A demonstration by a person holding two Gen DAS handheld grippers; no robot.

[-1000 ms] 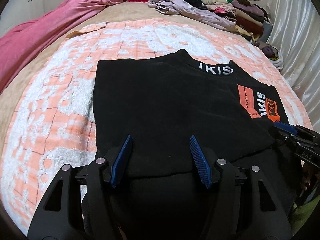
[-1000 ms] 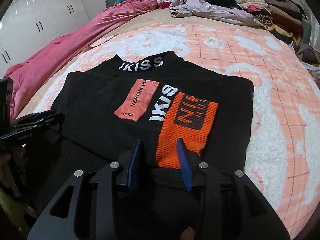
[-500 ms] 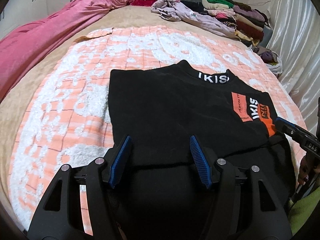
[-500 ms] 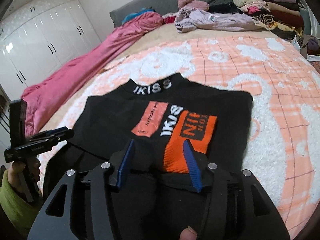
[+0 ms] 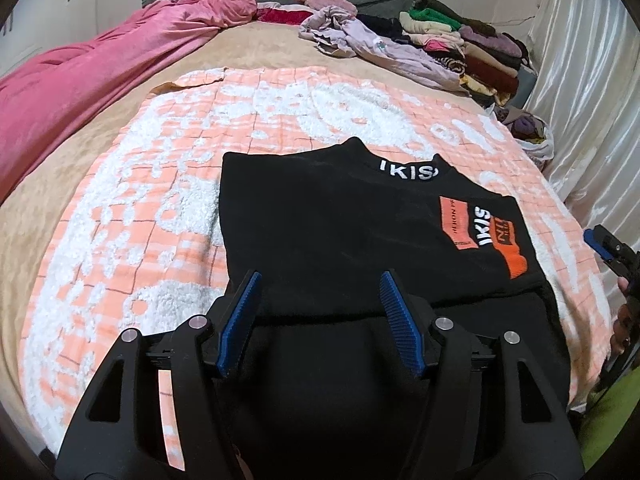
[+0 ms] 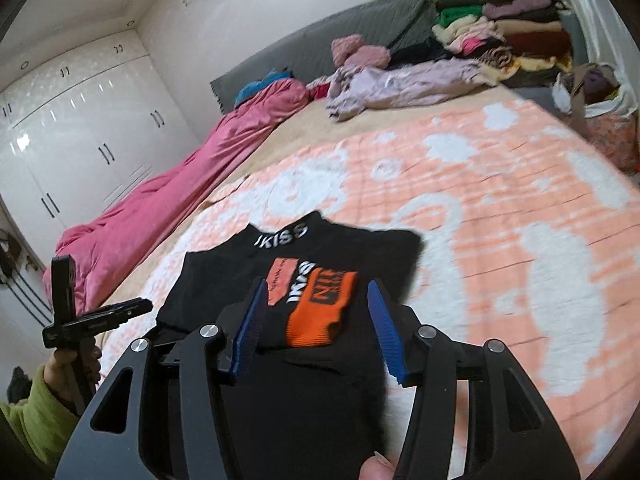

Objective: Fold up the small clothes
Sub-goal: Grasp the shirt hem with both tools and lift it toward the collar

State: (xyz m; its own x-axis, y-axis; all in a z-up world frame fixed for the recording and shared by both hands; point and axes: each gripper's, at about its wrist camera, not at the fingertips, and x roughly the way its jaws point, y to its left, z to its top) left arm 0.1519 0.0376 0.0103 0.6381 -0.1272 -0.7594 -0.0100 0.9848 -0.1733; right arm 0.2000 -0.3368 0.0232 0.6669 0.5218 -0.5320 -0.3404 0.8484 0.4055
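Black knit top looks soft and limp; with both jaws apart and empty, grip its near folded hem.

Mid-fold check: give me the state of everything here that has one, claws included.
Black top: lying flat on the blanket, sides folded in, near hem folded over.
Left claw: open, above the top's near fold, holding nothing.
Right claw: open, above the orange patch, holding nothing.
Orange-and-white blanket: spread flat under the top.
Pink duvet: bunched along the bed's edge.
Clothes pile: partly stacked, partly loose.
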